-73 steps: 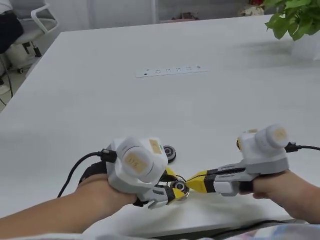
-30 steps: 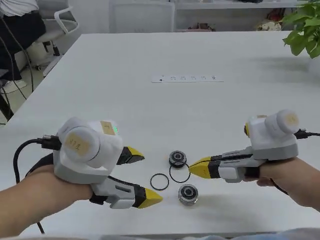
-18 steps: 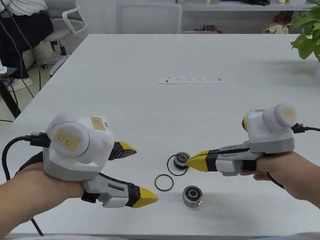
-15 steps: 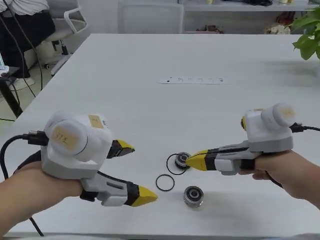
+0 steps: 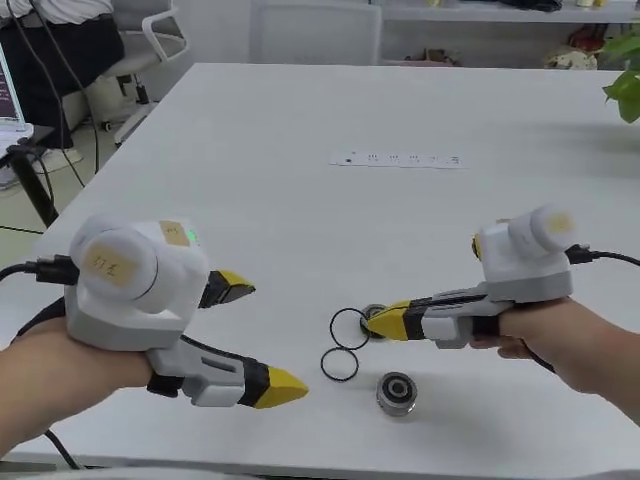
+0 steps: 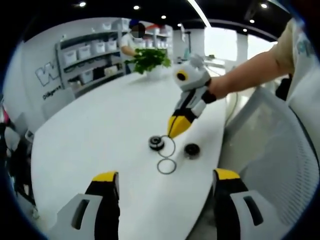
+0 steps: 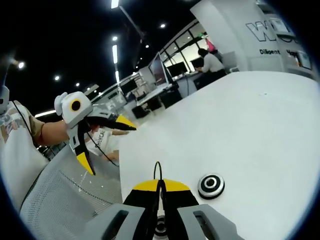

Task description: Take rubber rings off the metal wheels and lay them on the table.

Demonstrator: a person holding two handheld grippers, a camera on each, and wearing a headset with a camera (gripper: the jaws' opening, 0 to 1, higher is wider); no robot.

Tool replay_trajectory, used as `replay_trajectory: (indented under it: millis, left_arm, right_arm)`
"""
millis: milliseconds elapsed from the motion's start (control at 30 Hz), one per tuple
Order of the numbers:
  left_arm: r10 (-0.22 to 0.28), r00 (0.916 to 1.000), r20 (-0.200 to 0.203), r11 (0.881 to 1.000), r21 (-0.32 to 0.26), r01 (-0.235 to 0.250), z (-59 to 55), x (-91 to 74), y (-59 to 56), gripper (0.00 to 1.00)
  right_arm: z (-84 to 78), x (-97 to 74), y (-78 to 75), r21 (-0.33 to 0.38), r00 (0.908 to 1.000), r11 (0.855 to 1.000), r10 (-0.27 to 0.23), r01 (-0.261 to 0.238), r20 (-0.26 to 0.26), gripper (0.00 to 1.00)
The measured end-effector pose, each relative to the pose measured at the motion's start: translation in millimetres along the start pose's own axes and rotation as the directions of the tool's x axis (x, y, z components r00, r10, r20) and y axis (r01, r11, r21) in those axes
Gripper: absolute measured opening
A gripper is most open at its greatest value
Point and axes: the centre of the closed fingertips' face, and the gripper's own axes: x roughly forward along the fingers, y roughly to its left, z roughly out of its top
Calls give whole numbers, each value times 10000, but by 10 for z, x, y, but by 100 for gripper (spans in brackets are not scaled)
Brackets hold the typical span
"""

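Note:
My right gripper (image 5: 385, 322) (image 7: 160, 184) is shut on a thin black rubber ring (image 5: 349, 328) (image 7: 157, 172) that lies low over the white table (image 5: 300, 200). A metal wheel (image 5: 374, 313) (image 6: 157, 143) sits right behind its tip, partly hidden. A second loose ring (image 5: 340, 364) (image 6: 166, 166) lies flat on the table just in front. A bare wheel (image 5: 398, 391) (image 7: 211, 185) (image 6: 191, 149) rests near the front edge. At the left my left gripper (image 5: 260, 336) (image 6: 166, 176) is open and holds nothing, a hand's width from the rings.
A white socket strip (image 5: 397, 159) lies flush in the table's middle. A leafy plant (image 6: 148, 59) stands at the far right corner. An office chair (image 5: 150, 40) and a desk stand beyond the table's left side. The table's front edge is close under both hands.
My left gripper has let go of the wheel, opened and pulled back left. My right gripper moved in to the far wheel and closed on the ring beside it.

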Motion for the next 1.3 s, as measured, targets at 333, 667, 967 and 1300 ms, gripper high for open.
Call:
replay_trajectory:
  millis: [333,667,967,1300]
  left_arm:
    - [212,9998,-36,9995,-234,-213,-74,-49,67,81]
    - [250,9997,-14,9987,-453,-250,-122,-57,99,82]
    - [232,9997,-100,9978,-612,-238,-184,-48,112,82]
    - [180,9996,-202,9976,-664,-193,-217,-28,115,81]
  right_arm:
    - [-84,154,-14,374,9992,9991,211,-199,-340,0]
    - [-225,259,-105,793,9973,9966,278,-224,-673,0]
    - [-323,304,-93,1250,9960,9920,306,-199,-844,0]
    - [-358,308,-130,1555,9963,9878,125,9,-852,0]
